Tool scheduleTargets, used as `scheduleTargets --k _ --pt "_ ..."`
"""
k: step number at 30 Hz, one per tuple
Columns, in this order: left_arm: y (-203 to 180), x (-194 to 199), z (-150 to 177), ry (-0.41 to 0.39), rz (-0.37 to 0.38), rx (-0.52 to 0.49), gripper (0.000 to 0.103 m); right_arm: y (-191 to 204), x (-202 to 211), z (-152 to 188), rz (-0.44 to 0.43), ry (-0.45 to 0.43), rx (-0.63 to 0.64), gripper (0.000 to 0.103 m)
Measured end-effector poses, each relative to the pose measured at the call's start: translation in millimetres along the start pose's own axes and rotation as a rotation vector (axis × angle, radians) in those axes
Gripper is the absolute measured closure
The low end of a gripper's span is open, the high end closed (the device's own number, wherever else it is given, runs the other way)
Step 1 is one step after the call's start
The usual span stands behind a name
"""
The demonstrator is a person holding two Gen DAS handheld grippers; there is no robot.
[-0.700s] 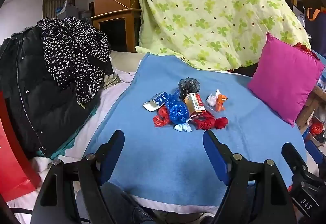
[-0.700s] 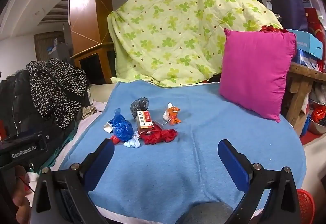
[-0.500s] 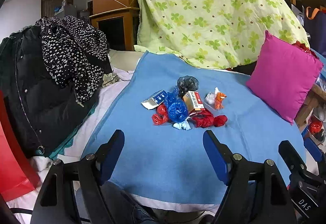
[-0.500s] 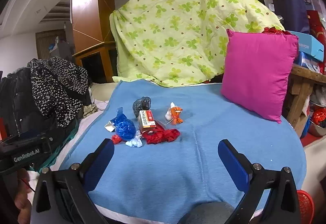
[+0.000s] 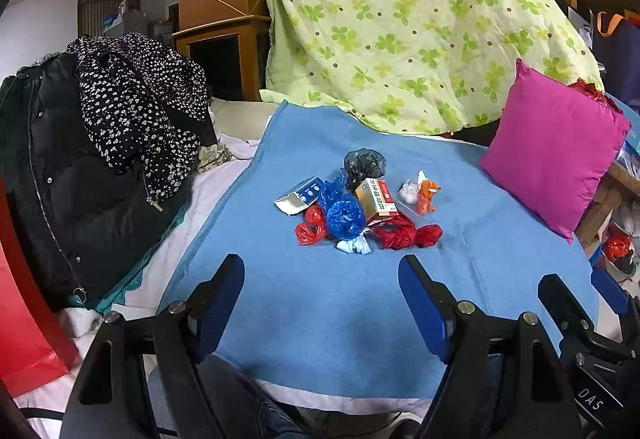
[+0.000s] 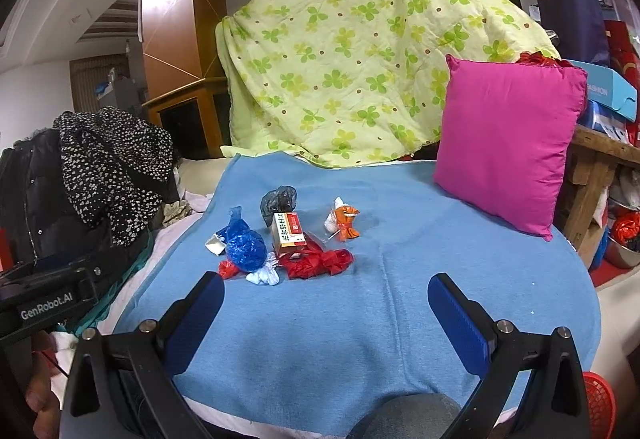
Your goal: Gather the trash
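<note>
1. The left gripper (image 5: 322, 273) is being held with its jaws spread wide and nothing between them, above the near part of a blue blanket (image 5: 500, 239)
2. The right gripper (image 6: 326, 291) is likewise being held wide apart and empty over the same blanket (image 6: 400, 319), short of the trash
3. The trash is being shown as a small heap near the middle of the blanket, well apart from both grippers
4. In the heap, a blue plastic bag (image 5: 344, 215) is being flanked by a small red bag (image 5: 310, 227) on its left and an orange and white box (image 5: 378, 201) on its right
5. A twisted red bag (image 5: 406, 233) is lying just in front of the box, and a dark grey bag (image 5: 365, 165) just behind it
6. An orange and white wrapper (image 5: 420, 193) is lying slightly apart at the right of the heap; a pale blue scrap (image 5: 354, 245), possibly a knotted bag, is being seen at the front
7. A flattened blue and white carton (image 5: 300, 195) is lying at the left edge of the heap
8. A pink cushion (image 6: 508, 143) is being propped at the blanket's right side, and a green clover quilt (image 6: 360, 59) is draped behind
9. Dark clothes (image 5: 100, 143) are piled to the left
</note>
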State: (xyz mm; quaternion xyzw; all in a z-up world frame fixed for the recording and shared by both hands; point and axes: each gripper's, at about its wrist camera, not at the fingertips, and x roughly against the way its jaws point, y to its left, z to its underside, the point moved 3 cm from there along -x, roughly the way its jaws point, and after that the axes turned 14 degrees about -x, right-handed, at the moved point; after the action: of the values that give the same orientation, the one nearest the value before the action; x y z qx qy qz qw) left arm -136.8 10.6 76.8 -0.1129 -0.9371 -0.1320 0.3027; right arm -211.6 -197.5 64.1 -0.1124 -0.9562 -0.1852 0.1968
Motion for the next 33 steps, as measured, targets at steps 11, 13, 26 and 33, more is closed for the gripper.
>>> scheduleTargets --k 11,13,26,33 --pt "1.3 1.1 1.1 0.002 0.001 -0.001 0.023 0.9 3.5 -3.8 0.001 0.003 -0.001 0.000" --pt "1.4 1.3 0.9 0.001 0.002 -0.003 0.023 0.8 4.3 -4.5 0.004 -0.012 0.012 0.000" --pt "0.8 1.3 0.4 0.002 0.004 -0.002 0.023 -4.0 1.9 -7.8 -0.005 0.042 -0.050 0.000" --pt "1.0 2.5 -1.6 0.000 0.003 -0.002 0.023 -2.9 2.2 -7.7 0.005 0.055 -0.043 0.000"
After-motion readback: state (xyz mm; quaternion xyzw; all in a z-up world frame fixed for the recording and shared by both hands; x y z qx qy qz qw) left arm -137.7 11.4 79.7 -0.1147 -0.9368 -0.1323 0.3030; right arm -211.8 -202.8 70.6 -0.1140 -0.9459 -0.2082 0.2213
